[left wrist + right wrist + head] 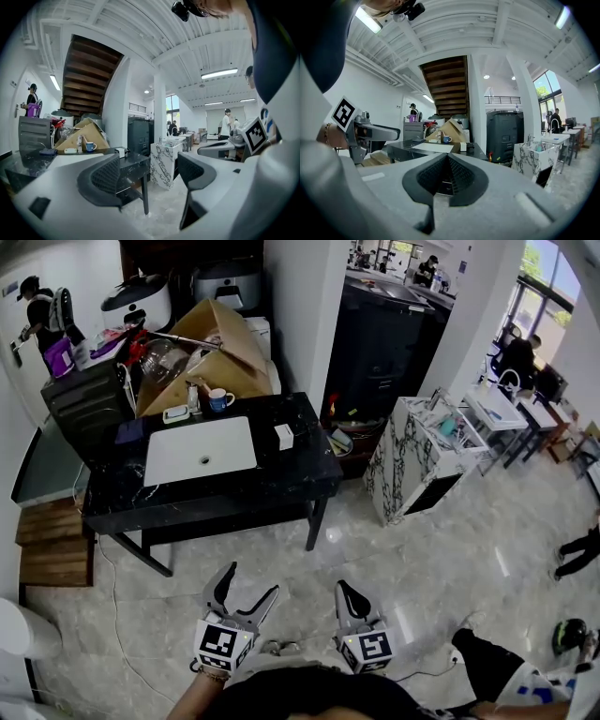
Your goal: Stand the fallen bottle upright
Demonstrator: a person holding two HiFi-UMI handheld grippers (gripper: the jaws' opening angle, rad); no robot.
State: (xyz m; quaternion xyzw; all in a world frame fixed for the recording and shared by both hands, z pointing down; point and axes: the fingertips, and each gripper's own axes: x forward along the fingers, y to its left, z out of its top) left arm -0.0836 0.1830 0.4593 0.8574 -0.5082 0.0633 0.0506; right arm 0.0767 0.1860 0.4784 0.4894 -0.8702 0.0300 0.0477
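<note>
A small clear bottle (192, 397) stands upright at the back of the black table (281, 482), beside a blue mug (219, 400). Both also show far off in the left gripper view, the bottle (79, 142) and the mug (90, 146), and in the right gripper view as the bottle (439, 136). Both grippers hang low over the floor, well short of the table. My left gripper (247, 583) is open with nothing between its fingers (105, 178). My right gripper (348, 591) is shut, its pads (440, 176) meeting on nothing.
A white mat (200, 450) and a small white box (284, 436) lie on the table. An open cardboard box (225, 348) leans behind it. A marble-patterned stand (412, 465) is to the right. People stand at the far left and at desks far right.
</note>
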